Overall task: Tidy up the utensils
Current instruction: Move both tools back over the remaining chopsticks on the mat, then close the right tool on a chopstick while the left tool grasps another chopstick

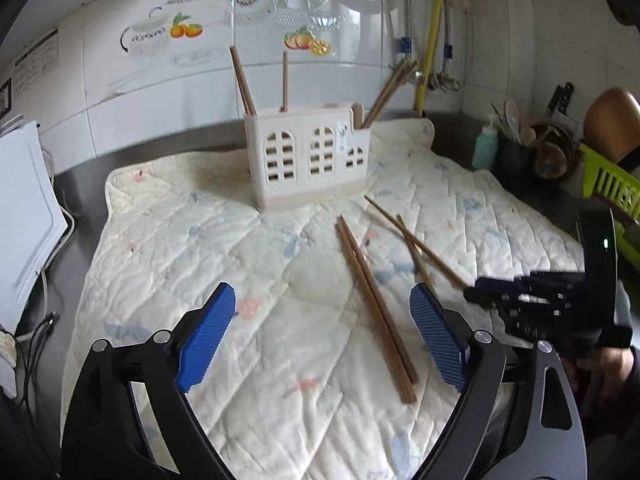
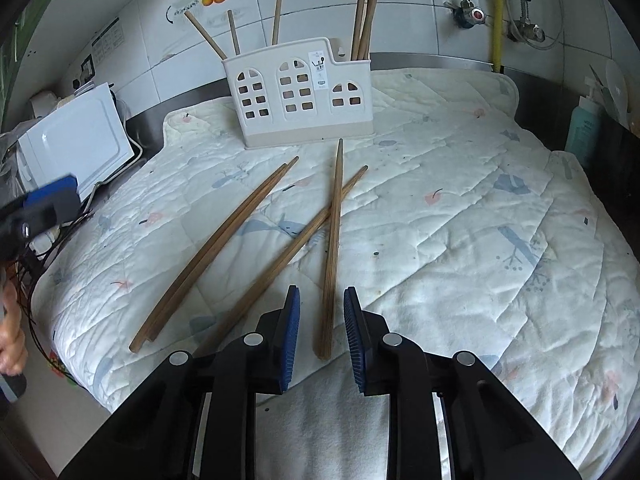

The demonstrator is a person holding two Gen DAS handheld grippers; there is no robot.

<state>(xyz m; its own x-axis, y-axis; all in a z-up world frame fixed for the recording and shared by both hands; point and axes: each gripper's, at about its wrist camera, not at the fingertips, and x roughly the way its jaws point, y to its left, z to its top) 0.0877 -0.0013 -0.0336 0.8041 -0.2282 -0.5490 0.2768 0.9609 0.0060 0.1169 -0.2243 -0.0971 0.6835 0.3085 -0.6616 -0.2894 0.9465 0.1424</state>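
A white utensil holder (image 1: 308, 156) with arched cut-outs stands at the back of a quilted mat (image 1: 280, 280); it also shows in the right wrist view (image 2: 302, 94). Several wooden chopsticks stand in it. A side-by-side pair of chopsticks (image 1: 374, 300) lies on the mat, also seen from the right (image 2: 216, 252). Two crossed chopsticks (image 1: 416, 246) lie beside them. My left gripper (image 1: 322, 340) is open above the mat, the pair between its pads. My right gripper (image 2: 322, 332) is partly open, its pads straddling the near end of one crossed chopstick (image 2: 334, 240) without touching it.
A white appliance (image 2: 76, 140) and cables sit left of the mat. A teal bottle (image 1: 485, 148), a utensil pot and a green rack (image 1: 612, 188) stand at the right. Tiled wall with pipes (image 2: 496, 12) lies behind the holder.
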